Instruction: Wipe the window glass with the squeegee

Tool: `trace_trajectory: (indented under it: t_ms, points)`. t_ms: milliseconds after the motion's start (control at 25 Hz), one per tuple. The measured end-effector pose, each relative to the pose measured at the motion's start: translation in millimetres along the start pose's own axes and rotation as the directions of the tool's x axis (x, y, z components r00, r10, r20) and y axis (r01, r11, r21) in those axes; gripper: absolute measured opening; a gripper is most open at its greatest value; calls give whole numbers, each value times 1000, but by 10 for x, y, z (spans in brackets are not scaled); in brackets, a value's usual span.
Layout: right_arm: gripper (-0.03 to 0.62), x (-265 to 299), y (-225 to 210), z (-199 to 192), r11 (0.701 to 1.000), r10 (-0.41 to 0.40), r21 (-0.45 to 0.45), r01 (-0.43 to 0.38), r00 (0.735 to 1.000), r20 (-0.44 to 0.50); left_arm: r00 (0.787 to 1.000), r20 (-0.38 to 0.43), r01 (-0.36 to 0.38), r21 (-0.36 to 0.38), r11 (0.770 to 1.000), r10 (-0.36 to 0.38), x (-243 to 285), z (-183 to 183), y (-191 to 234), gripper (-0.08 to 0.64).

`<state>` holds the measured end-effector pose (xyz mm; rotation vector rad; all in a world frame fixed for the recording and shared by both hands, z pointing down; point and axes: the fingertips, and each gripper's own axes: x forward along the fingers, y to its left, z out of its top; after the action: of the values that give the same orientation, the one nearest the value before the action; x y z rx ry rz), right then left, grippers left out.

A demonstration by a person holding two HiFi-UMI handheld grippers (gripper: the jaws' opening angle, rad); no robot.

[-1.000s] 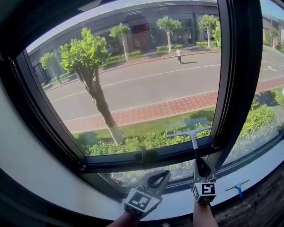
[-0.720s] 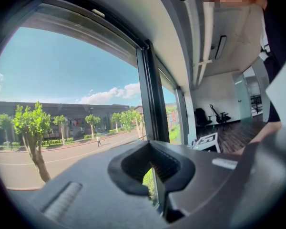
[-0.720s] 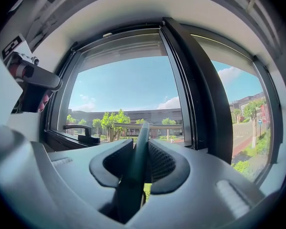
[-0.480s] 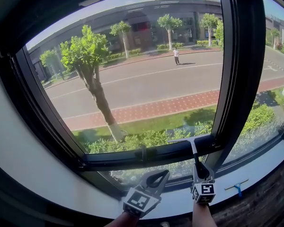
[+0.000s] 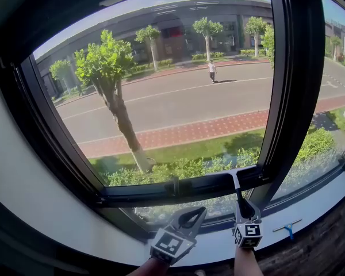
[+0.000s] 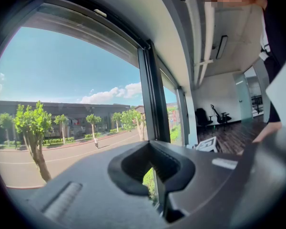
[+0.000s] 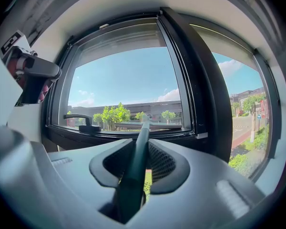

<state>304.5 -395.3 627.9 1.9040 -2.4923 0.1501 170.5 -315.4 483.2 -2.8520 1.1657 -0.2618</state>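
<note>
My right gripper (image 5: 242,200) is shut on the dark handle of the squeegee (image 5: 237,184), which points up at the window glass (image 5: 178,108). The squeegee's blade lies low on the pane, right at the bottom frame (image 5: 178,190). In the right gripper view the handle (image 7: 136,168) runs out between the jaws of the right gripper (image 7: 142,144) to the pale blade (image 7: 143,124) against the glass. My left gripper (image 5: 200,211) hovers just left of it, over the sill. It is shut with nothing between its fingers, as the left gripper view (image 6: 150,146) confirms.
A thick black mullion (image 5: 287,96) stands right of the pane. The window's lever handle (image 7: 78,120) sits on the lower frame. A small blue-handled tool (image 5: 288,227) lies on the white sill (image 5: 328,197) at the right. Outside are a street and trees.
The squeegee has slid down the glass to the bottom frame, and my right gripper dropped slightly with it. The left gripper has hardly moved.
</note>
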Motion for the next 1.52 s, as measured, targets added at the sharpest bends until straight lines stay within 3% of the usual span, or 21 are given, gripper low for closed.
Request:
trace_trajectory:
  t_ms: [280,680,1080,1320,1520]
  points:
    - [100,10,-4,-54,999,-2,-54,0,1000,-26,1000,-1,-4,-1,1000,4,-7,-4,-3,0]
    - [100,25,-5,-58,998,3,-57,-4,999,-34,1000,0,-16,4,1000,16,-31,-1,5,0]
    - [100,-79,-3,180,997,25,-71,-25,1000,-5,998,31,-55,9,998,54,-100,138,-15,0]
    - [100,-236,-7,723,993,54,-105,-45,995,89,995,65,-77,-2,997,77,-123,277,-87,1]
    - [100,-461,30,1541,990,90,-126,-62,970,228,991,93,-92,-18,996,93,-153,422,-216,0]
